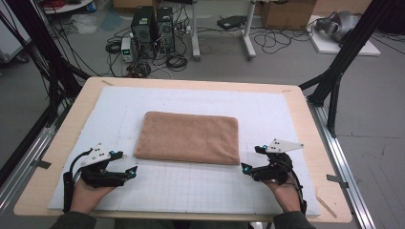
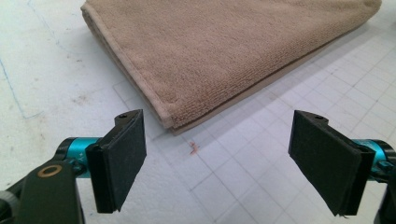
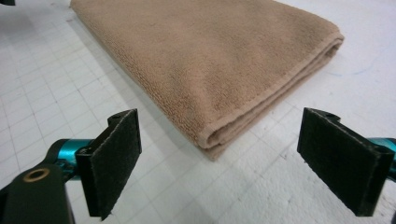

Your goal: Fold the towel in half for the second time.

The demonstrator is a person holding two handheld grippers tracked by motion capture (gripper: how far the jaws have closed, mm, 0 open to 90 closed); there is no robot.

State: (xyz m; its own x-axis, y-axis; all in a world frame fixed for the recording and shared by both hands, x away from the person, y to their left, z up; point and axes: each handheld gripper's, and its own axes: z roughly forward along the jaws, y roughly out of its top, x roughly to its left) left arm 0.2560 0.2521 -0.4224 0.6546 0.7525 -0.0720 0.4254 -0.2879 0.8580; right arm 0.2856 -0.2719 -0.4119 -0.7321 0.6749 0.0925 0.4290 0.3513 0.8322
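Folded towel lying flat, both grippers released.

The brown towel is resting mid-mat. The left gripper and right gripper are hovering just beside its near corners, jaws standing wide apart with nothing between them, clear of the cloth.

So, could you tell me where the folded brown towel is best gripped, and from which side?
Probably at its two near corners. The towel lies flat, folded in layers, with its stacked edges facing the person. Each open gripper, left and right, already faces one corner, so slide a jaw under the layers from the near side and pinch.
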